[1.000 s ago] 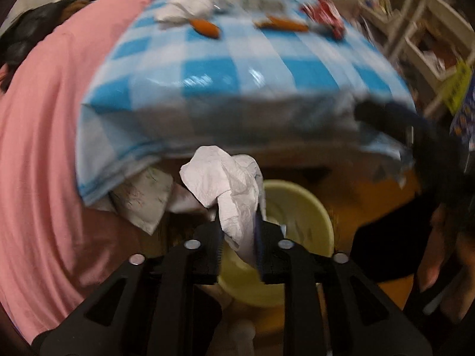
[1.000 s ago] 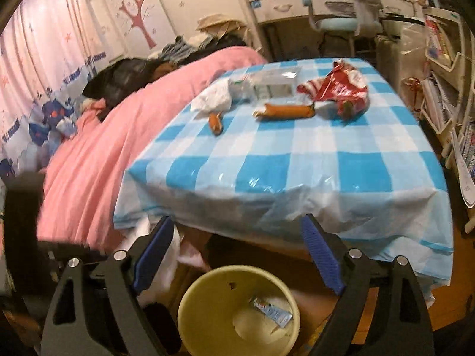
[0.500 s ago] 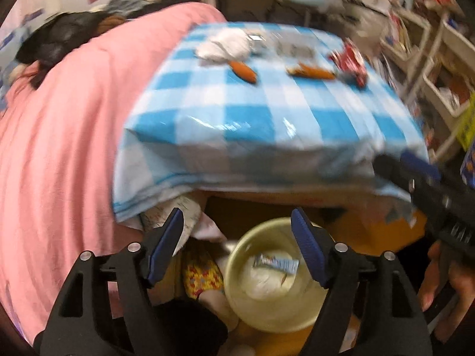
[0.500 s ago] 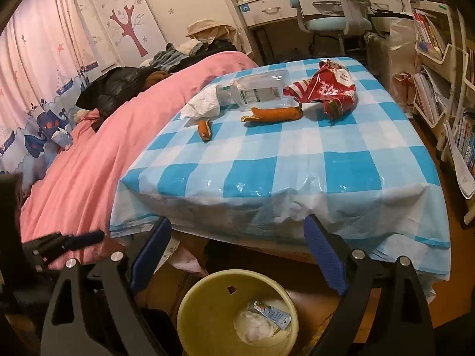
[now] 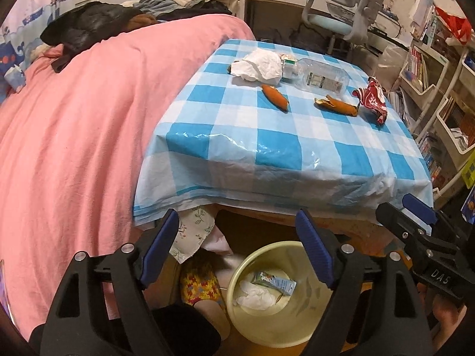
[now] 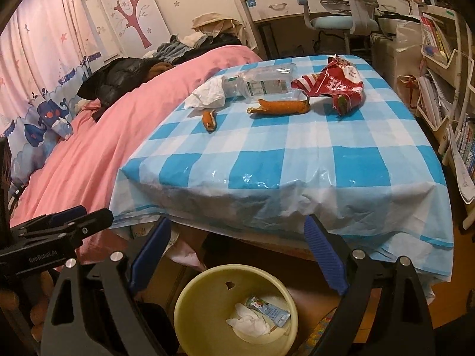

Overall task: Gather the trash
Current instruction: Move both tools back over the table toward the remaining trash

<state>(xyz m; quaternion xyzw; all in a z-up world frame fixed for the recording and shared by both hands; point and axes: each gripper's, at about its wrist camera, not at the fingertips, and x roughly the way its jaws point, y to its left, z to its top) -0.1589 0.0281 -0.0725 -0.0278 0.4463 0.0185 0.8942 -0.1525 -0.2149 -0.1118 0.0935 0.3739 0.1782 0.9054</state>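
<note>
A yellow bin stands on the floor below the table's front edge. In it lie a crumpled white tissue and a small wrapper. My left gripper is open and empty above the bin. My right gripper is open and empty above the bin too. On the blue-checked table lie a white tissue, a clear bottle, two orange peels and a red snack bag.
A bed with a pink blanket flanks the table's left side. Shelves with books stand at the right. A desk and chair are beyond the table. A patterned slipper lies left of the bin.
My left gripper opened and the white tissue it held dropped into the bin. Both grippers rose and tilted up, bringing more of the table top into view.
</note>
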